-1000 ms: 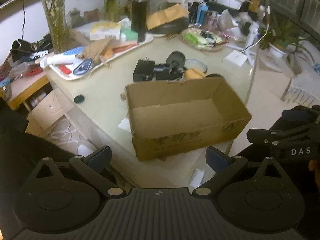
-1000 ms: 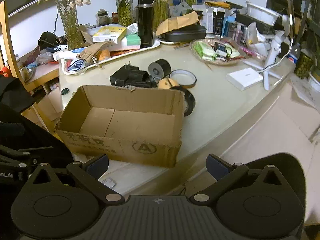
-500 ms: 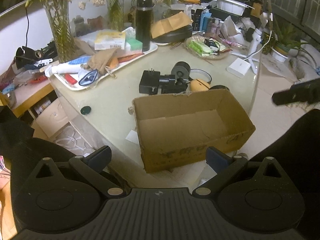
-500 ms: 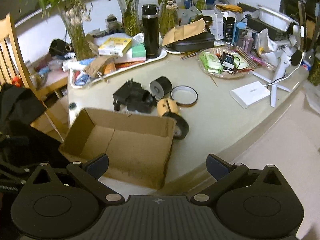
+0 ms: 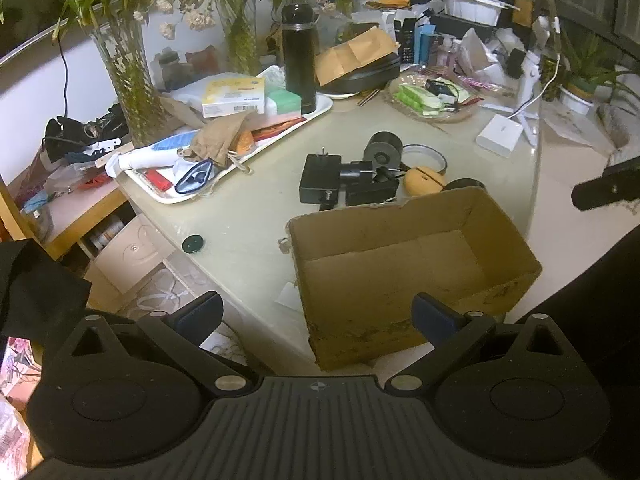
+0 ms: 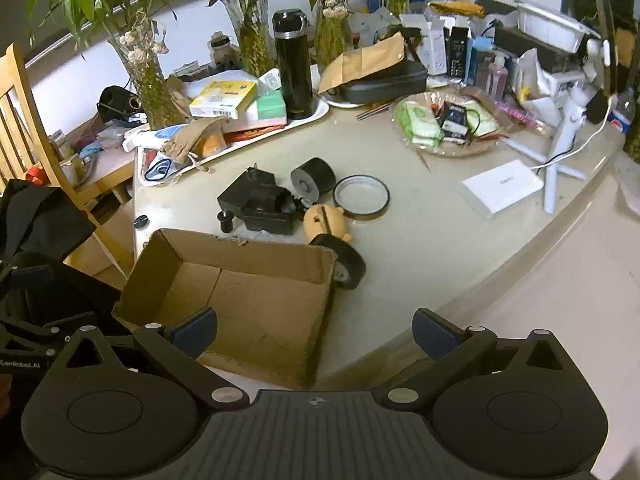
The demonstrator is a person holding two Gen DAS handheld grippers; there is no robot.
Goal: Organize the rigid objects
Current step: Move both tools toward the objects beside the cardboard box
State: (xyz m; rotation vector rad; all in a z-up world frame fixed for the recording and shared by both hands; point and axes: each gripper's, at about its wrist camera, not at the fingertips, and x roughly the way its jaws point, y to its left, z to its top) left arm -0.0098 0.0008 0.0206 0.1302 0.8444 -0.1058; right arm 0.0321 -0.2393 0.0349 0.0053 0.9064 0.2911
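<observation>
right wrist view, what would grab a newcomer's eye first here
The empty cardboard box at the table's near edge dominates, open side up. Just behind it lies a huddle of black parts, a tan piece and a tape ring. Further back, a tall black flask stands on a cluttered white tray.

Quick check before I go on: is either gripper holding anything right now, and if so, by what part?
Nothing is held. The left gripper and the right gripper are both open with nothing between the fingers, above the near edge of the cardboard box.
</observation>
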